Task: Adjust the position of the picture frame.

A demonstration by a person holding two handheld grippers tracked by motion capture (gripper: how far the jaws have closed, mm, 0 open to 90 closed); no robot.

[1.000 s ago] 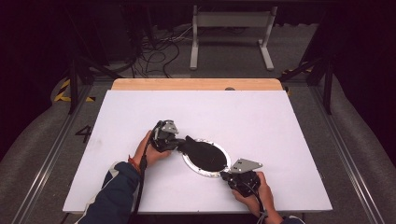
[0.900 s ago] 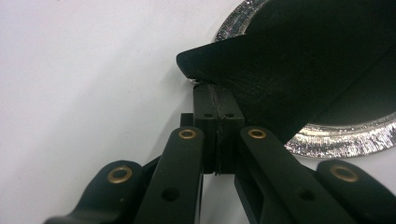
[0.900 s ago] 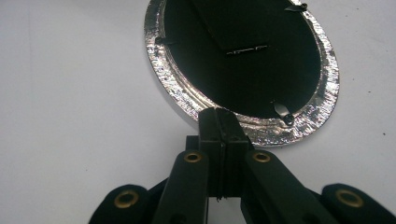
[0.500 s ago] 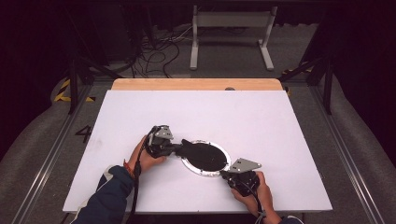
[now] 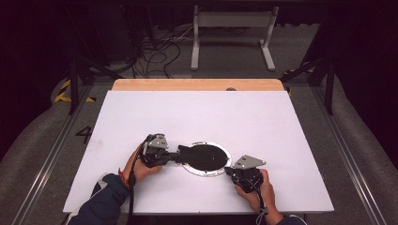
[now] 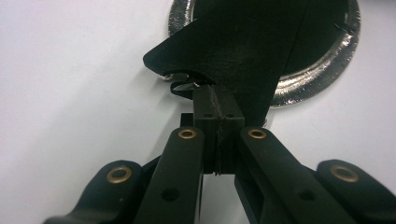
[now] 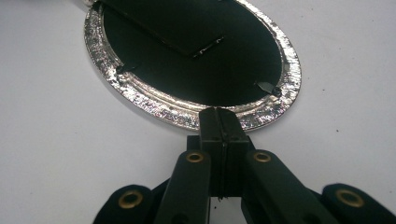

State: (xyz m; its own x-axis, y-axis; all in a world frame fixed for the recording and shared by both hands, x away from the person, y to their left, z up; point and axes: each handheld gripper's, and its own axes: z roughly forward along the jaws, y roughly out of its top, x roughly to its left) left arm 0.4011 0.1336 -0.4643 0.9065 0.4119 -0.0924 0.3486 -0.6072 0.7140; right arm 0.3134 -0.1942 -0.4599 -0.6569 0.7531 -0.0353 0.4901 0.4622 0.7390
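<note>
- Since the earlier frame, the left tool [image 5: 174,156] has been drawn leftward with the black flap [image 6: 224,60].
- Right tool [image 5: 228,171]: shut, pressed to the silver frame [image 7: 275,105] rim.
- Left tool: clamped on the flap's corner.
- Bare desk [image 5: 197,112] is seen beyond.
</note>
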